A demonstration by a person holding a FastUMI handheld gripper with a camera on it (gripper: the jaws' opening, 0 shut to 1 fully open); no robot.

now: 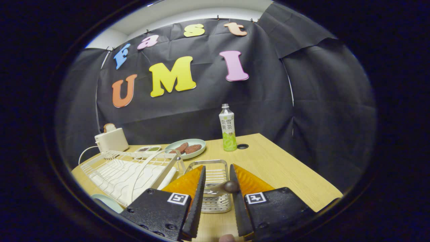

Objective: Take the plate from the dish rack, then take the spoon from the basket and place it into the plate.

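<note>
Wooden table (pixel 285 168), spoon step in hand.
We see our gripper (pixel 217 179) part open above the basket (pixel 215 191), spoon (pixel 223 186) handle between the fingers, touching the right one, not yet clamped; next we judge closing, lifting, carrying to the plate (pixel 106 201) beside the dish rack (pixel 127 171).

Perforated metal basket (pixel 215 174), wood-grain table (pixel 285 168)

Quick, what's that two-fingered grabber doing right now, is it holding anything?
Gripper: fingers open, hovering over the small metal wire basket; the dark-tipped spoon handle lies between them, touching one finger, not clamped.
</note>
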